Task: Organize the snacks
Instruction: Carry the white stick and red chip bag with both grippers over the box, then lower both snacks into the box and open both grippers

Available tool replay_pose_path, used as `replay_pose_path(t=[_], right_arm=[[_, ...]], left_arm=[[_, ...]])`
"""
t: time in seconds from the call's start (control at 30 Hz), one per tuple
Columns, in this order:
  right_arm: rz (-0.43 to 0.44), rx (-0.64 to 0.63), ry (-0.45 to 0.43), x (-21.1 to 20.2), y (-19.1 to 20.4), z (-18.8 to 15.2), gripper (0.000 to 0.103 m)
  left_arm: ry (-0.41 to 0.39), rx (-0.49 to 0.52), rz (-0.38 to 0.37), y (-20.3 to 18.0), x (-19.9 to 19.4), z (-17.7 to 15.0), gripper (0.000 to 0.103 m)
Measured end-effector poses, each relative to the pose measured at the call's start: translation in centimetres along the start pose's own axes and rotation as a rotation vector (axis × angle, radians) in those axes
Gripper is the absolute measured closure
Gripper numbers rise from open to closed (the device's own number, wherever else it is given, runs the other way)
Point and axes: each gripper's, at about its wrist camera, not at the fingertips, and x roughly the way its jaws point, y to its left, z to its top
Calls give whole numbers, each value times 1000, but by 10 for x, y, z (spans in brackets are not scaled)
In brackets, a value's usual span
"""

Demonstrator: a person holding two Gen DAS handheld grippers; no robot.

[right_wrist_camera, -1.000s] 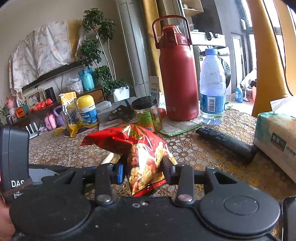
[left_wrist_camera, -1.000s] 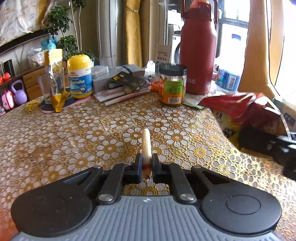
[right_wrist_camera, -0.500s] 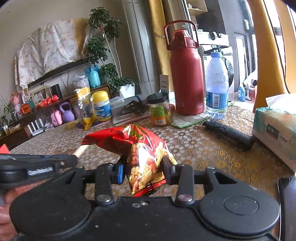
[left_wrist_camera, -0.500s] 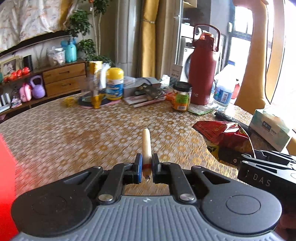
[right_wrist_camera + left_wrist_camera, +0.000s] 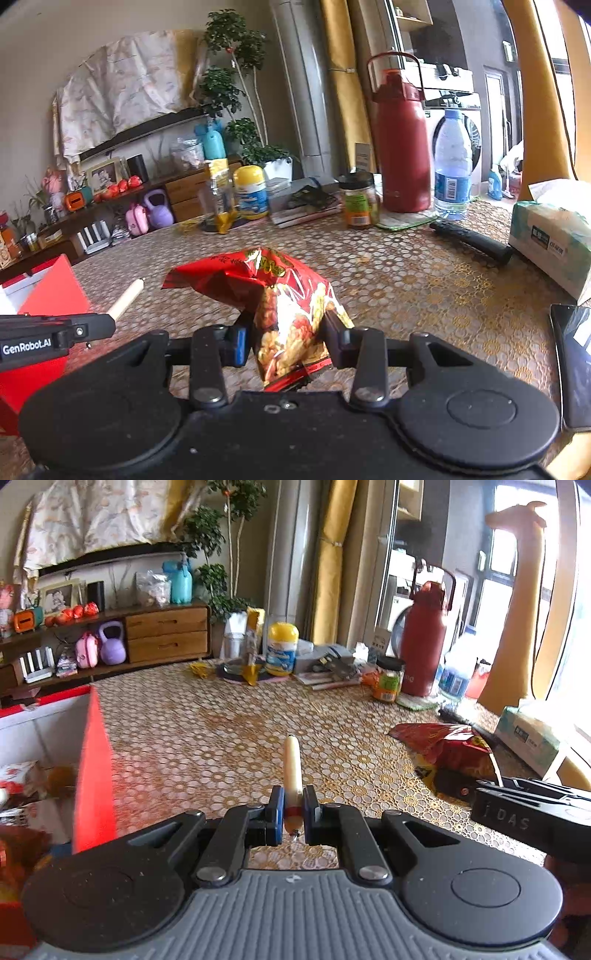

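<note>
My left gripper (image 5: 293,808) is shut on a cream-coloured snack stick (image 5: 292,764) that points forward above the table. The stick also shows in the right wrist view (image 5: 127,299), left of the bag. My right gripper (image 5: 284,341) is shut on a red snack bag (image 5: 284,295) and holds it above the table; the bag also shows in the left wrist view (image 5: 448,744) at the right. A red box (image 5: 94,771) with white inside walls stands at the left, with several packets in it. In the right wrist view the box (image 5: 44,299) is at the far left.
At the table's far side stand a red thermos (image 5: 400,147), a water bottle (image 5: 452,166), a jar (image 5: 360,201), a yellow-lidded tub (image 5: 251,194) and papers. A black remote (image 5: 471,240) and a tissue pack (image 5: 550,236) lie at the right.
Both grippers have drawn back from the far clutter and swung left with their snacks. The red box has come into view at the left.
</note>
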Motion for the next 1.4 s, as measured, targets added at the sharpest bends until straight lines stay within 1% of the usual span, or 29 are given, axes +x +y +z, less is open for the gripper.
replay_pose_path(t=[0.13, 0.3, 0.47, 0.63, 0.83, 0.97, 1.17, 1.3, 1.4], right_arm=[[29, -30, -8, -9, 22, 0, 65], [83, -82, -25, -19, 56, 3, 65], [155, -141, -34, -22, 97, 7, 65], [255, -199, -30, -16, 146, 14, 65], [358, -261, -21, -5, 204, 23, 65], [406, -278, 2, 7, 233, 27, 66], [457, -311, 67, 28, 272, 30, 65], [456, -338, 103, 40, 292, 25, 65], [445, -359, 142, 49, 300, 19, 66]], left_arm=[[-45, -2, 21, 12, -25, -1, 93], [-101, -34, 68, 40, -55, 1, 93], [-130, -83, 136, 79, -76, 4, 93], [-140, -132, 212, 122, -90, 2, 93], [-114, -175, 306, 167, -95, -5, 93], [-83, -195, 337, 187, -96, -12, 93], [-33, -202, 348, 205, -93, -20, 93], [-3, -212, 350, 212, -87, -22, 93], [15, -210, 345, 214, -82, -21, 93]])
